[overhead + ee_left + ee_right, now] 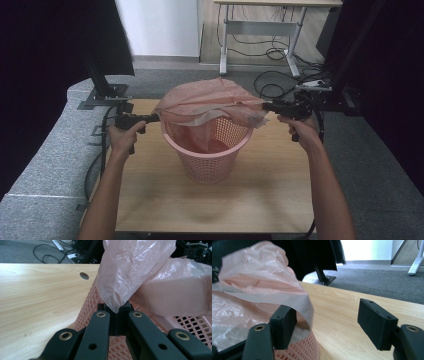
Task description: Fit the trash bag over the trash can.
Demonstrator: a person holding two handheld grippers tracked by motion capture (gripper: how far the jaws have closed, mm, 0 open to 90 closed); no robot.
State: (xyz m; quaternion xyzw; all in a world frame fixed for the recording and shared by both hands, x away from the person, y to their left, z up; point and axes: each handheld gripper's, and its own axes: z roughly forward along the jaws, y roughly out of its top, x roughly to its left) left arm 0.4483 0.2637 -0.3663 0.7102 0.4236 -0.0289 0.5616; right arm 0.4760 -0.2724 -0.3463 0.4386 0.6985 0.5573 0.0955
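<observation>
Bag (pixel 207 102), pink and thin, is stretched across the top of the basket (pixel 207 162), which stands upright in the middle of the counter (pixel 150 200). The film drapes over the far rim, and part of it hangs down inside the basket, while the near rim shows bare in the high view.

Left gripper (pixel 150 118) is at the basket's left edge, and its fingers (pixel 101 326) are pressed together on a corner of the bag (pixel 132 267); in the left gripper view the plastic comes to a point right in the pinch, then billows up and over the latticed basket (pixel 87 310) wall. The left hand (pixel 122 137) grips the handle just off the counter's left side.

Right gripper (pixel 267 106) sits at the basket's right edge, level with the rim. Its fingers (pixel 283 327) stand wide apart in the right gripper view: the left one lies right against the bag's (pixel 262 287) loose edge, too close to say whether they touch, while the right one hangs free over the bare counter (pixel 337 315). Nothing is pinched there. The basket (pixel 297 348) lattice shows just below that finger. The right hand (pixel 300 127) holds its handle above the counter's right edge.
</observation>
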